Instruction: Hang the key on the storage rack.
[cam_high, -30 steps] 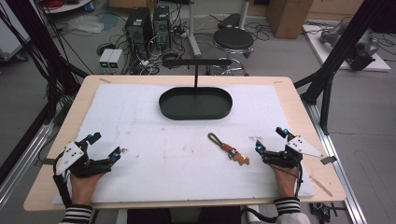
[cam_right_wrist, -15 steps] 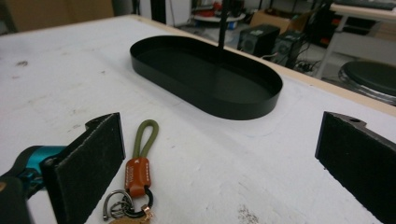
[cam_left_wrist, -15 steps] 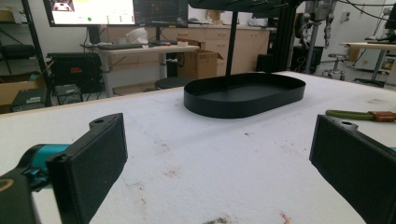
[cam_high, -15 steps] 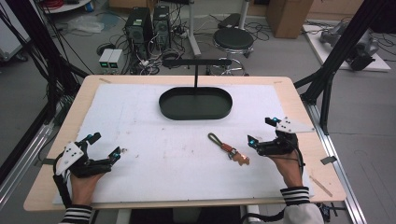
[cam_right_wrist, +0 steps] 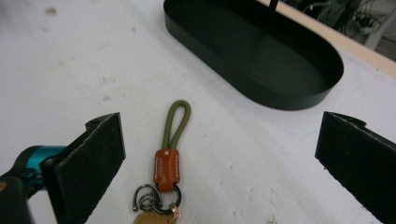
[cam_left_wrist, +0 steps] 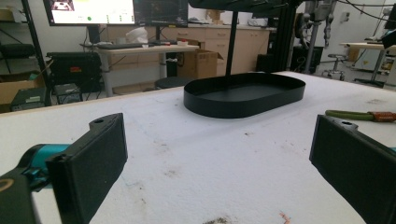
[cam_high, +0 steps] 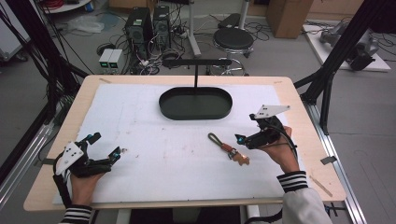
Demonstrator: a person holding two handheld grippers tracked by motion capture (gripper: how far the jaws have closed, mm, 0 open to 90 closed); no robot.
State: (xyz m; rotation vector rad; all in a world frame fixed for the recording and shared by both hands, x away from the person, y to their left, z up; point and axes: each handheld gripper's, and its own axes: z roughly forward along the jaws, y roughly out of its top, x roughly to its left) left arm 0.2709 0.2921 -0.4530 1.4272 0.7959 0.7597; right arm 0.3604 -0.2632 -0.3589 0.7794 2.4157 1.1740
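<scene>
A keychain [cam_high: 227,148] lies on the white mat right of centre: an olive cord loop, an orange leather band [cam_right_wrist: 167,168], metal rings and a tan tag. Behind it stands a black oval tray [cam_high: 195,115], empty inside. My right gripper [cam_high: 246,129] is held above the mat just right of the keychain, jaws wide open and pointing left; in the right gripper view [cam_right_wrist: 224,149] the keychain lies below and between them. My left gripper [cam_high: 108,144] rests open at the front left, holding nothing, and in the left gripper view [cam_left_wrist: 224,149] it faces the tray [cam_left_wrist: 243,105].
A thin black post with a crossbar [cam_high: 196,62] rises from the tray's far side. The white mat [cam_high: 154,140] covers most of the wooden table [cam_high: 299,93]. A strip of tape [cam_high: 329,159] sits near the right edge. Computers and a stool stand on the floor beyond.
My right gripper has lifted off the front right of the mat and moved forward and left, up beside the keychain. The left gripper has stayed put.
</scene>
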